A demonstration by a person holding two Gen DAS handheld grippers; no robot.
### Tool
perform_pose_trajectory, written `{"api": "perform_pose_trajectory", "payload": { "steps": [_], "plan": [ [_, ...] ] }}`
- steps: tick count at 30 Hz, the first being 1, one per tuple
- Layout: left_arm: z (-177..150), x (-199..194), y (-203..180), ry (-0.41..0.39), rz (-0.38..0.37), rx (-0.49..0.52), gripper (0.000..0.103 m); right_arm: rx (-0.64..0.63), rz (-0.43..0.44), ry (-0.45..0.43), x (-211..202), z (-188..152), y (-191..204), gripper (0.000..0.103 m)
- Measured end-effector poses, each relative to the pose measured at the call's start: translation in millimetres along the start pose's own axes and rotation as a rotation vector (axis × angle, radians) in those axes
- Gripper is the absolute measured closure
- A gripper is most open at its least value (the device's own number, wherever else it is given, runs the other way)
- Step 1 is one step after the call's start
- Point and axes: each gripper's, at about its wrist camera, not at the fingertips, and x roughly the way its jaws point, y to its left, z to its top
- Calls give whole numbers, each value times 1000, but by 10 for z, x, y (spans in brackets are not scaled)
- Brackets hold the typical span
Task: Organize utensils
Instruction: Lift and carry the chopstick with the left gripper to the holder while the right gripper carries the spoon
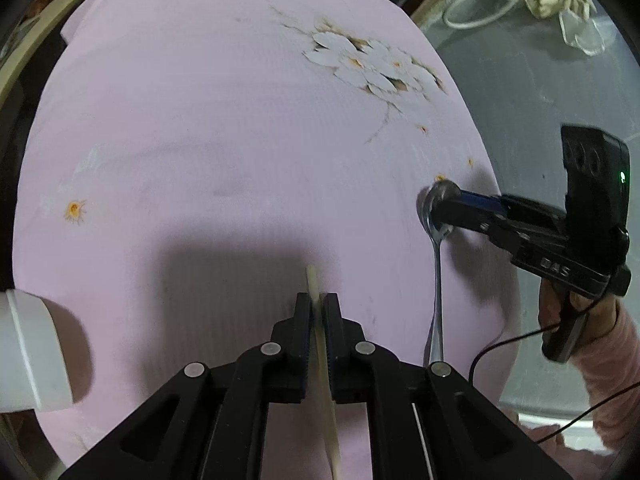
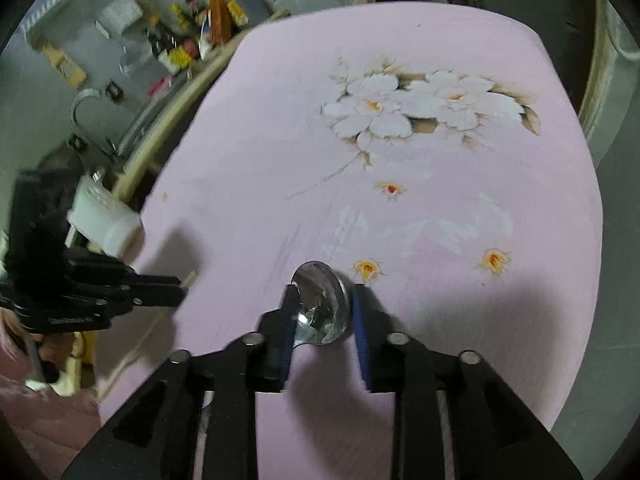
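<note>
A pale chopstick [image 1: 316, 284] stands steeply between the fingers of my left gripper [image 1: 317, 300], its tip on the pink flowered cloth [image 1: 200, 120]. The jaws stand a sliver apart around it and the pads do not seem to press. A metal spoon [image 1: 438, 280] lies on the cloth to the right. My right gripper [image 2: 322, 292] is open astride the spoon's bowl [image 2: 320, 304], with a gap beside the right finger. From the left wrist the right gripper [image 1: 434, 210] shows over the bowl. From the right wrist the left gripper [image 2: 182, 286] is at the left.
A white cup-like container [image 1: 32, 352] sits at the cloth's left edge, also seen as the white container [image 2: 104, 220]. The cloth covers a round table with a wooden rim [image 2: 168, 120]. A hand in a pink sleeve [image 1: 600, 360] holds the right gripper. Clutter [image 2: 192, 40] lies beyond.
</note>
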Motion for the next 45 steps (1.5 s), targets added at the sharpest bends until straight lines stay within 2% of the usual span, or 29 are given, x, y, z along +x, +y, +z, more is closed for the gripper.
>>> {"api": "perform_pose_trajectory", "payload": {
  "steps": [3,6,8,11,14,18,22,29,33,35,40,45],
  "plan": [
    [-5,2,-65,29,16,47,85,-2,-20,8,10,23,24,95],
    [3,32,-135,56,62,102,85,11,-18,3,-7,22,35,96],
    [43,60,-145,79,68,105,85,8,-27,-5,-22,21,67,98],
    [71,69,-147,98,80,127,95,30,-37,-19,-55,23,82,99],
    [60,1,-107,68,52,116,98,57,-44,-66,-174,-12,78,99],
    [-24,-344,-104,-80,12,119,98,68,-82,-154,-461,-59,171,99],
    [-127,-818,-83,-277,-6,126,98,65,-142,-285,-833,-110,399,99],
    [-205,-1463,-8,-559,10,69,98,-27,-346,-644,-1438,-181,1200,99],
    [-246,-1821,101,-686,30,48,98,-96,-447,-818,-1624,-153,1740,99],
    [-314,-2009,186,-738,40,42,98,-118,-477,-879,-1669,-123,2004,99],
    [-465,-2495,421,-861,55,29,98,-178,-501,-1030,-1797,-34,2679,99],
    [-618,-2942,741,-992,57,-32,98,-251,-446,-1115,-1839,65,3321,99]
  ]
}}
